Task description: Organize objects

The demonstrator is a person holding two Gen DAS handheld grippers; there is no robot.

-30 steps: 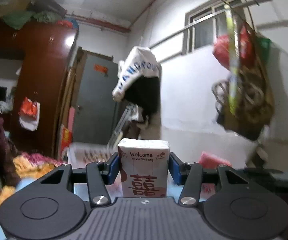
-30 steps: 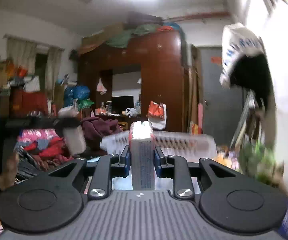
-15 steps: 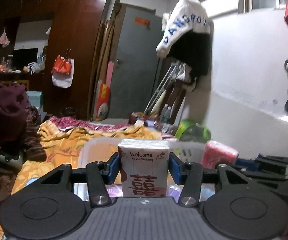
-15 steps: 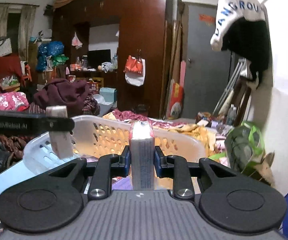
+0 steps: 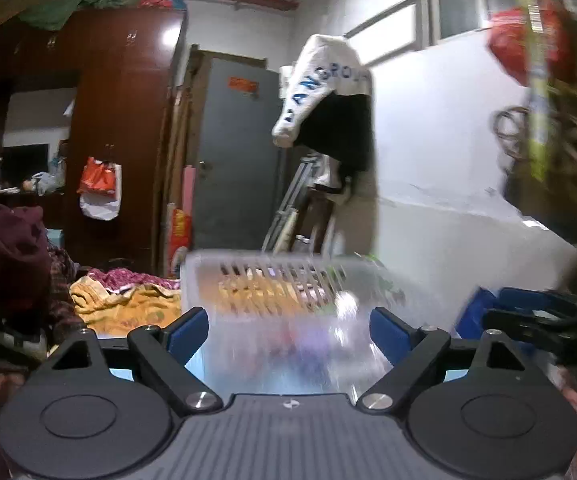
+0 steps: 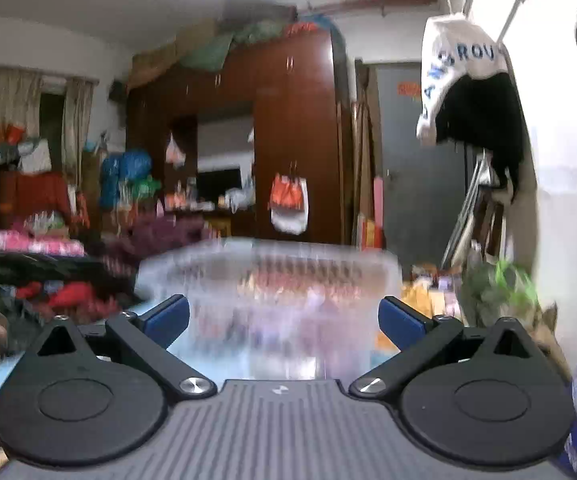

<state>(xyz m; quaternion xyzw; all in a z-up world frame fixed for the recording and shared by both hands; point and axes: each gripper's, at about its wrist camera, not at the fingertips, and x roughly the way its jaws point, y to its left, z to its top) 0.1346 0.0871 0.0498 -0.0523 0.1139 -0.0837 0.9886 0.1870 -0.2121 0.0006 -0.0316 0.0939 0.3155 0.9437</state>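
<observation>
Hanging white garment: blue letters "ANGROU", partly folded away
Door sign: orange, unreadable
Basket: blurred, no text

a pale blue surface shows in strips under the blur, in both wrist views. on it stands a white slotted plastic basket, smeared by motion; what lies inside cannot be told. left of the surface a rumpled yellow cloth lies heaped beside a dark maroon pile. whether these touch the blue surface cannot be told.
</observation>
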